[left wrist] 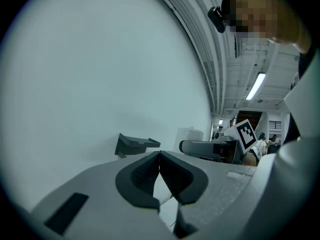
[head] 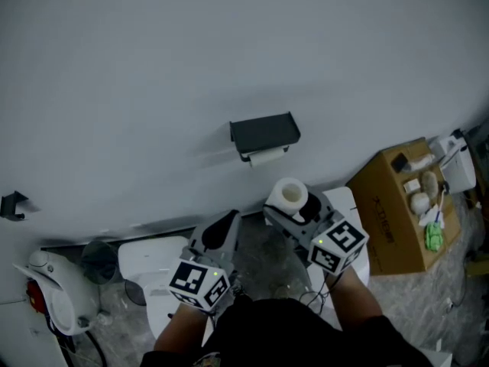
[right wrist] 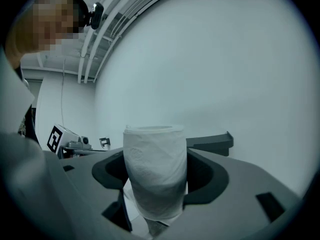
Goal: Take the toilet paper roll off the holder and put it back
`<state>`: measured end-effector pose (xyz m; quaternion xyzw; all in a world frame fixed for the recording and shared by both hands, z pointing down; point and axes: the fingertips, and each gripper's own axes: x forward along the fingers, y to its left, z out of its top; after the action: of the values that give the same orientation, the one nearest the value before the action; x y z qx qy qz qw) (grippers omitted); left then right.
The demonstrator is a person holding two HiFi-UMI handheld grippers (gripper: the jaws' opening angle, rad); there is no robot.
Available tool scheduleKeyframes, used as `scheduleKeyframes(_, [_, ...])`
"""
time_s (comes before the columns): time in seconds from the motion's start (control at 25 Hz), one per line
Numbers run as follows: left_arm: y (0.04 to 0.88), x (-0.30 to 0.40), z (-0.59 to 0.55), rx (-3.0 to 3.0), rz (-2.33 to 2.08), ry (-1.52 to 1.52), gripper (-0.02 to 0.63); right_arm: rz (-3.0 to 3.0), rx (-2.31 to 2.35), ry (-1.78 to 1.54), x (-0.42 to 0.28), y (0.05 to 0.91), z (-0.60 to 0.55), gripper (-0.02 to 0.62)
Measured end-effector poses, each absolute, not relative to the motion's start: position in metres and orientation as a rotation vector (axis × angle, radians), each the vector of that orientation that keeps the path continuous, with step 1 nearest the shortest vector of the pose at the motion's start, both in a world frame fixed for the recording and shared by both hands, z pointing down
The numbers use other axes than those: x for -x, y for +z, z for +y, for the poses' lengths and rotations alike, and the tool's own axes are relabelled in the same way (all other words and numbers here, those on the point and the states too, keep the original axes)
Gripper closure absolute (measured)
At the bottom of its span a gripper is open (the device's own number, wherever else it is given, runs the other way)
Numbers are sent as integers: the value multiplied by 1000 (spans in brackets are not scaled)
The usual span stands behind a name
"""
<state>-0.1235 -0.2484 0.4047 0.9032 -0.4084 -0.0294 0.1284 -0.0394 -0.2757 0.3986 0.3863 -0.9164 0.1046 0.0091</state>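
You are gripping the white toilet paper roll (head: 288, 195) in your right gripper (right wrist: 156, 181) jaws, off the black wall holder (head: 263, 134), left gripper (left wrist: 160, 170) jaws clenched empty, so only putting it back is remaining.

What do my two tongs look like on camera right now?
Both have light grey moulded bodies. The left tongs and right tongs carry dark, curved, textured pads set into the grey. Each has a white cube with black square markers and a small green light: the left cube and the right cube. A dark garment shows at the bottom of the head view.
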Motion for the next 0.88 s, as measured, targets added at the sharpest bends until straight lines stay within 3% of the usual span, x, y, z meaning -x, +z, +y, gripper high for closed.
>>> scheduleKeyframes(0.36, [401, 175, -288, -2653, -1148, -117, 603, -2835, -1246, 268, 92, 389, -308, 287])
scheduleKeyframes(0.88, [393, 167, -335, -2662, -1209, -111, 601, -2878, -1249, 184, 72, 363, -374, 287])
